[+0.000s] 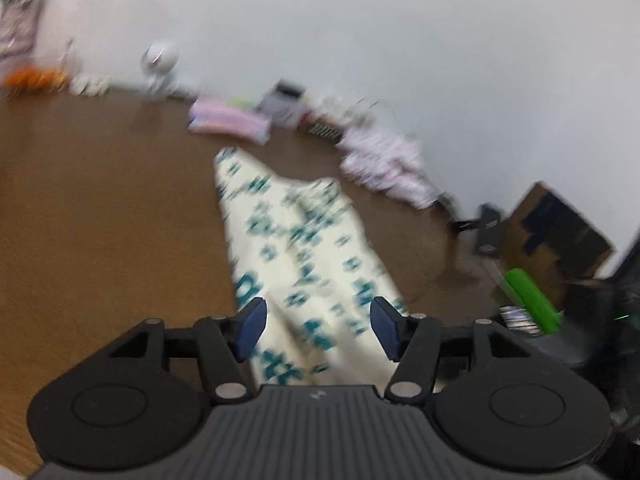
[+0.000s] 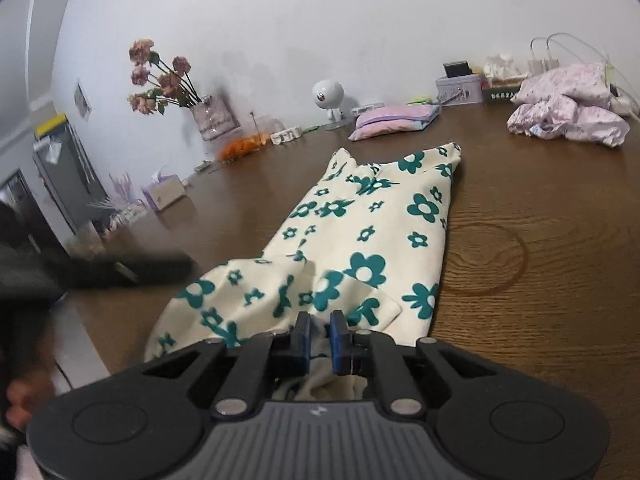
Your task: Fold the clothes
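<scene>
From my left wrist view, my left gripper point(image 1: 318, 330) points forward and somewhat down over the brown wooden table point(image 1: 100, 200). Its blue pads point(image 1: 250, 330) stand well apart with nothing pinched; the cream garment with teal flowers point(image 1: 296, 240) lies below and between them, stretching away from me toward the wall. The picture is smeared, so I cannot tell whether the pads brush the cloth. Farther off, near the wall, sit a folded pink stack point(image 1: 230, 122) and a crumpled lilac pile point(image 1: 386, 170), both well apart from the garment. A green roll point(image 1: 532, 302) lies to the right.

From my right wrist view, my right gripper point(image 2: 319, 334) also tilts down toward the table, and its blue fingers point(image 2: 303, 340) are drawn nearly together, clamped on a bunched fold of the same flowered garment point(image 2: 384, 232) at its near edge. The rest of the cloth lies flat on the table point(image 2: 540, 260), running away from me. On the left a blurred dark shape point(image 2: 120, 270) reaches in at the table's edge. By the wall stand a vase of dried roses point(image 2: 212, 120) and a small white round lamp point(image 2: 328, 96).
</scene>
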The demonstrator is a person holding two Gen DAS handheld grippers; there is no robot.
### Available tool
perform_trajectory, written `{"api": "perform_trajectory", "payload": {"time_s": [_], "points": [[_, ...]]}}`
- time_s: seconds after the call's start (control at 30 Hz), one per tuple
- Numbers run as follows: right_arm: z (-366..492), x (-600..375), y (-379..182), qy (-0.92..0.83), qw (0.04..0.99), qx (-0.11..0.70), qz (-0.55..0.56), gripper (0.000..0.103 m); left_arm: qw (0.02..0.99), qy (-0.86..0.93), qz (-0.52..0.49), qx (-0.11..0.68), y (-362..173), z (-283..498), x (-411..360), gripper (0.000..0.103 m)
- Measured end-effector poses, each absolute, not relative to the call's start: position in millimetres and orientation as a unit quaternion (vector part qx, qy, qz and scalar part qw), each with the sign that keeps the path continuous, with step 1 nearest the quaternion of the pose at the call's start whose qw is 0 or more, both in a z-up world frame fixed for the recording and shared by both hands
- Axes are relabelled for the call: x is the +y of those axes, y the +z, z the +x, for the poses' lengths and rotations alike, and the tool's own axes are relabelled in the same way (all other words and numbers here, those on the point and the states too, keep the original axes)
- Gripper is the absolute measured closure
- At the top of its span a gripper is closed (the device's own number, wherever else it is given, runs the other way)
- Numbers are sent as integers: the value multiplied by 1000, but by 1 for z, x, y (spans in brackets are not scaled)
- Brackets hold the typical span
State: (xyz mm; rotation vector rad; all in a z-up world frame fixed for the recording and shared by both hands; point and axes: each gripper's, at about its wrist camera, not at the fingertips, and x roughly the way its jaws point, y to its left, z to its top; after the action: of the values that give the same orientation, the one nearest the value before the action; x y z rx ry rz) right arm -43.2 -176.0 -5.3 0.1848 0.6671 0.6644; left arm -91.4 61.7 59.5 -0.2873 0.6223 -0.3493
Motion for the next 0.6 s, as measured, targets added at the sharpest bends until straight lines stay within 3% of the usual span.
{"api": "perform_trajectory", "payload": {"time_s": [0.13, 0.27, 0.47, 0.53, 0.6], "points": [[-48, -179, -5, 317, 890, 317, 90, 96, 909, -234, -146, 311, 60, -88, 46, 45], [-63, -195, 7, 318, 896, 296, 87, 90, 893, -216, -138, 369, 30, -69, 36, 54], [-93, -197, 15, 358, 893, 269, 41, 89, 896, -234, -125, 357, 18, -74, 43, 54], [-100, -186, 11, 367, 890, 272, 12, 83, 900, -225, -145, 344, 27, -74, 58, 49], [-102, -172, 2, 356, 889, 287, -25, 83, 910, -210, -168, 316, 43, -89, 76, 31]]}}
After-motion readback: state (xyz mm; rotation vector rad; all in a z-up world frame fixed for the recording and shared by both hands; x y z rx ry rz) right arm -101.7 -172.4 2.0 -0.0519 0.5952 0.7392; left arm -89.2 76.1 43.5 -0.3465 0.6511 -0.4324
